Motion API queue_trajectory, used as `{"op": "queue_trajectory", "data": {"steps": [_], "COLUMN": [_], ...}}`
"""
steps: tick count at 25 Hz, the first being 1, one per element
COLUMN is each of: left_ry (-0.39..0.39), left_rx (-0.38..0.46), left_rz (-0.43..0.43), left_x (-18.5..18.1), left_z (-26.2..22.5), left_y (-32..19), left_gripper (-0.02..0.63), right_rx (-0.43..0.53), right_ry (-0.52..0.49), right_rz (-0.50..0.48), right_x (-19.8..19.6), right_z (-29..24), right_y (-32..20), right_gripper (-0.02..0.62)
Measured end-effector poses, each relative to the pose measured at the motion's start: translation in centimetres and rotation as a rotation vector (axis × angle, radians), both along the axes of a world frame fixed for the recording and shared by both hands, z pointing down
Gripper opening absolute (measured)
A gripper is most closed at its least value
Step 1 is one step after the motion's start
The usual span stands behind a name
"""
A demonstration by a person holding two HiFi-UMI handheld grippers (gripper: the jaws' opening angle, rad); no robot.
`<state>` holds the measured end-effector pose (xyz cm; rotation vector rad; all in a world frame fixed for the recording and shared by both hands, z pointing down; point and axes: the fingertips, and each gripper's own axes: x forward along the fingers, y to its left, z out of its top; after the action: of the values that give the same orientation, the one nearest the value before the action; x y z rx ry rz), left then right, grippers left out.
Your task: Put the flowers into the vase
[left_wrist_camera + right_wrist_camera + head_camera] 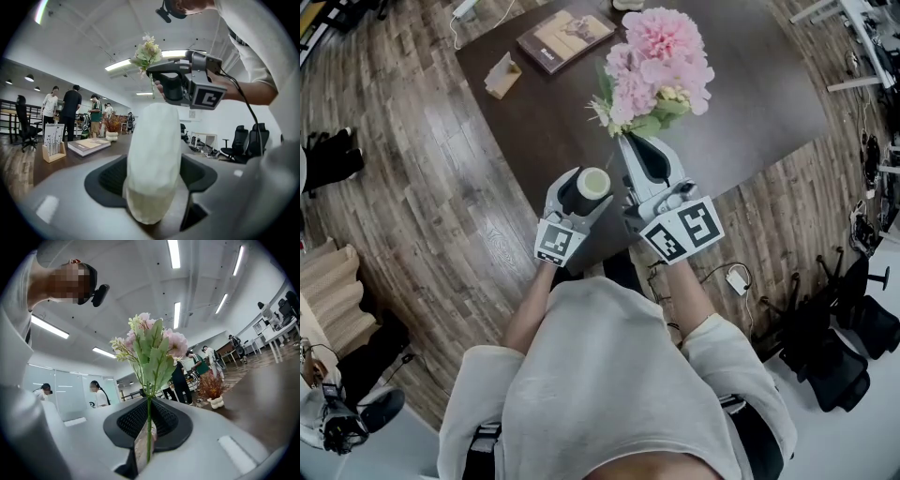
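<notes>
A cream-white vase [154, 154] stands upright between the jaws of my left gripper [154, 180], which is shut on it. From above, its pale round mouth [592, 181] shows at the near edge of the dark table [750, 103], inside my left gripper [579, 192]. My right gripper [649, 161] is shut on the thin green stem [149, 437] of a bunch of pink and white flowers [661, 61]. It holds them up, just right of the vase and higher than its mouth. In the left gripper view the flowers [147, 51] hang above the vase top.
A book [565, 39] and a small card stand [502, 75] lie at the table's far left. A little potted plant [213, 387] stands farther back. Black office chairs [834, 356] and cables crowd the floor at right. Several people stand in the background.
</notes>
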<state>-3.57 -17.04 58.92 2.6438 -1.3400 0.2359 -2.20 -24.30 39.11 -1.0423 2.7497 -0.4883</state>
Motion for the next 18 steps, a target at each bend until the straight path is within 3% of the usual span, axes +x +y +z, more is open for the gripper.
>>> {"op": "queue_trajectory", "data": {"steps": [7,18], "left_ry": [0.002,0.011], "left_rx": [0.003,0.006], "left_rz": [0.000,-0.007], "left_x": [0.3,0.1], "left_z": [-0.2,-0.1], "left_y": [0.4,0.3], "left_gripper": [0.345,0.345], "right_rx": [0.008,-0.015], "right_ry": [0.016,0.110], "right_rz": [-0.066,-0.068], "right_x": [-1.4,-1.3], "right_z": [1.8,6.9], "right_y": [2.7,6.0], "right_gripper": [0.021,0.026]}}
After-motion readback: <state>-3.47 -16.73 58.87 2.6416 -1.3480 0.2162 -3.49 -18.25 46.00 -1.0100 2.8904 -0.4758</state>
